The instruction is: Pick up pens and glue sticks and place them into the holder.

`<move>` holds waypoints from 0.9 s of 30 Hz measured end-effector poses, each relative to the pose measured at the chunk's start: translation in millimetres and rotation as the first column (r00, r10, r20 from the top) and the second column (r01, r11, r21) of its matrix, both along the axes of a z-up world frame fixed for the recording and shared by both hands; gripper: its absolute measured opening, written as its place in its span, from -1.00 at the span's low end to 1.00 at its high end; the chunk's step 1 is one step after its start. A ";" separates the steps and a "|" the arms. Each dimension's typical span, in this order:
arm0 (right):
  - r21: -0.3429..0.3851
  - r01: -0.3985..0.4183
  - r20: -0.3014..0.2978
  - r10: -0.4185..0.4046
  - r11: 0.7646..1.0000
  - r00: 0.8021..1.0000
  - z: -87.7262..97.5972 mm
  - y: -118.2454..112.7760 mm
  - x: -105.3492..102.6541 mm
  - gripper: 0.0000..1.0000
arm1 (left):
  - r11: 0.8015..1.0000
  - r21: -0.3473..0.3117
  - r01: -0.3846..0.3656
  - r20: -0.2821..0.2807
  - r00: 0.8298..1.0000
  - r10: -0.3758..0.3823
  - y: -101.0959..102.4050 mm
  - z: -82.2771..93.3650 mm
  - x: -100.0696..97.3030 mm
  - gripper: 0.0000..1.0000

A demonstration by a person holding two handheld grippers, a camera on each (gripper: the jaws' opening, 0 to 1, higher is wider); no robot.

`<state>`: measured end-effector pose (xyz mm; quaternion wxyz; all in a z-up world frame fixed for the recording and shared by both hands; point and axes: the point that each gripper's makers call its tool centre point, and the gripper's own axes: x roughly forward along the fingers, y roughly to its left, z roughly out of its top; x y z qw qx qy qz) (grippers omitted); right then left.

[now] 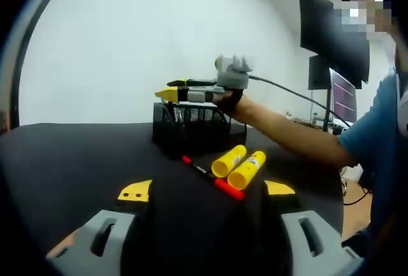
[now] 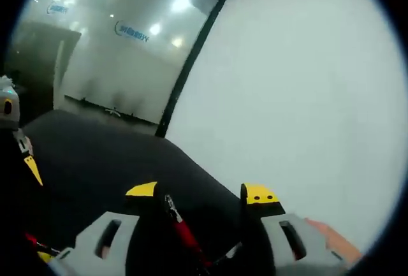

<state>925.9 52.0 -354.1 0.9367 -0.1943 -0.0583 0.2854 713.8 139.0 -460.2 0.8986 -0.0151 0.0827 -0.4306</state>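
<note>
Jaws spread — left gripper (image 1: 207, 190) faces two glue sticks (image 1: 238, 165).

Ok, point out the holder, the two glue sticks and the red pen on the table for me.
holder (image 1: 191, 126): left gripper view, on its black mesh front wall.
glue sticks (image 1: 247, 169): left gripper view, on the yellow barrel of the nearer one.
red pen (image 1: 228, 189): left gripper view, on its red end nearest the camera.

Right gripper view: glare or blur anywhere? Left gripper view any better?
Right gripper view: ceiling-light glare on the glass wall upper left, white wall washed out, soft throughout. Left gripper view: evenly lit, fisheye bends the black table edge; glue sticks and holder fairly sharp.
</note>
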 end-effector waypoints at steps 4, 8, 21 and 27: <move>0.026 0.034 -0.008 -0.034 0.999 0.999 3.1 -8.2 1.5 -0.16 | 1.000 0.000 -0.001 0.000 1.000 0.001 0.2 0.1 0.3 0.27; 0.063 0.105 -0.006 -0.105 0.992 0.995 8.9 -26.0 8.7 -0.20 | 1.000 0.004 -0.002 0.002 1.000 0.002 0.4 -0.3 0.8 0.27; 0.167 0.225 -0.070 -0.216 0.960 0.974 8.8 -71.3 26.2 -0.22 | 1.000 0.015 -0.007 0.006 1.000 0.006 1.4 -1.0 2.8 0.25; 0.227 0.319 -0.116 -0.299 0.920 0.947 6.5 -99.2 34.7 -0.21 | 1.000 0.030 -0.010 0.009 1.000 0.009 0.7 -2.8 2.2 0.24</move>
